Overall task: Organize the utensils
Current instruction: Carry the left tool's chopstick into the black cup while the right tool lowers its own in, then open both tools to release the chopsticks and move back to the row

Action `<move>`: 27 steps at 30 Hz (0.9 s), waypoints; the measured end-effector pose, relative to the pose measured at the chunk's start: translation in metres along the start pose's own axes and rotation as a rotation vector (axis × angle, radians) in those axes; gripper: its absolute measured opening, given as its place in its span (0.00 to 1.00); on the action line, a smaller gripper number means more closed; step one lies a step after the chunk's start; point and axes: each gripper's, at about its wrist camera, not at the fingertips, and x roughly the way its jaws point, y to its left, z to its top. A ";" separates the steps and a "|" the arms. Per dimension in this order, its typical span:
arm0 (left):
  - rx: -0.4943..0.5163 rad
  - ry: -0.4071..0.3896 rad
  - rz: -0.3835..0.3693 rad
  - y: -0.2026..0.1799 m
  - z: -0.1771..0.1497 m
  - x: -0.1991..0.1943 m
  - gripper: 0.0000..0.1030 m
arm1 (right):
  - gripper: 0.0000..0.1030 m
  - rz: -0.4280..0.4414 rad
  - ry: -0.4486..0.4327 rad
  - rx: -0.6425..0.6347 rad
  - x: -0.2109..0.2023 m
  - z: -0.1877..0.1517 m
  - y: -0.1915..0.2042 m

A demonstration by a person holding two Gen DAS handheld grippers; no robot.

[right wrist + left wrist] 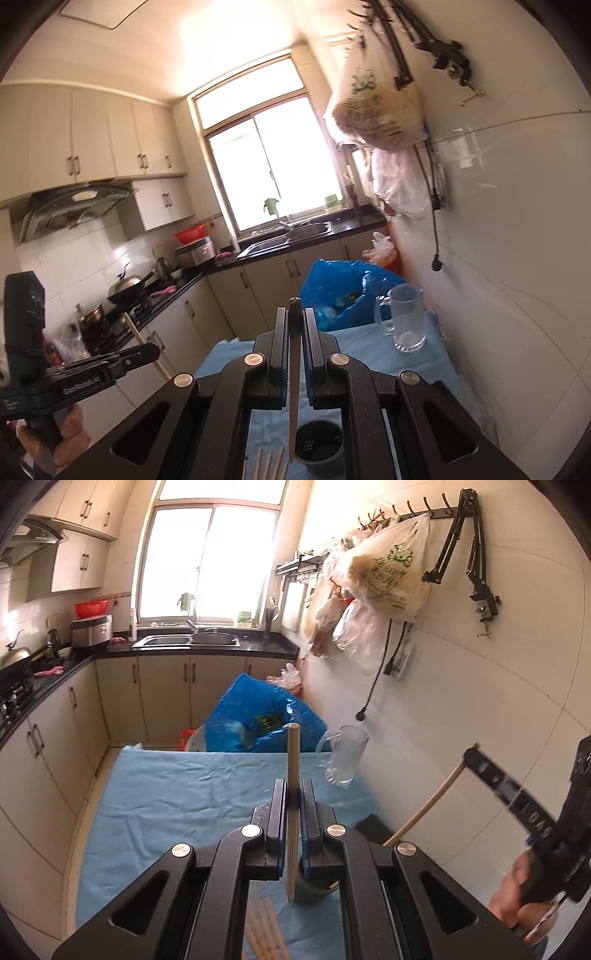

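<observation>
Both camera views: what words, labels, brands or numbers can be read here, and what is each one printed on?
"GenRobot.AI", as far as it can be read: white print on the side of the black left gripper.
White letters on the black right gripper: upside down, not readable.
Green print on the translucent plastic bag hanging from the wall hooks: too blurred.
Green and yellow print on the blue plastic bag: too blurred.
</observation>
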 end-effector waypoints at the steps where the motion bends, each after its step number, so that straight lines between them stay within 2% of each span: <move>1: -0.003 0.004 -0.011 -0.005 0.003 0.007 0.06 | 0.07 -0.013 -0.003 0.002 0.003 0.002 -0.004; 5: -0.012 0.036 -0.033 -0.016 0.007 0.036 0.06 | 0.07 -0.042 0.013 0.014 0.019 0.002 -0.019; 14: -0.026 0.169 -0.024 -0.018 -0.022 0.108 0.06 | 0.07 -0.063 0.117 0.027 0.061 -0.026 -0.041; 24: -0.025 0.220 0.004 -0.010 -0.032 0.135 0.06 | 0.09 -0.063 0.201 0.046 0.090 -0.042 -0.055; 26: -0.031 0.226 0.002 -0.009 -0.032 0.136 0.09 | 0.09 -0.062 0.207 0.052 0.092 -0.042 -0.056; 27: -0.034 0.226 0.001 -0.008 -0.032 0.136 0.16 | 0.09 -0.062 0.211 0.054 0.093 -0.042 -0.057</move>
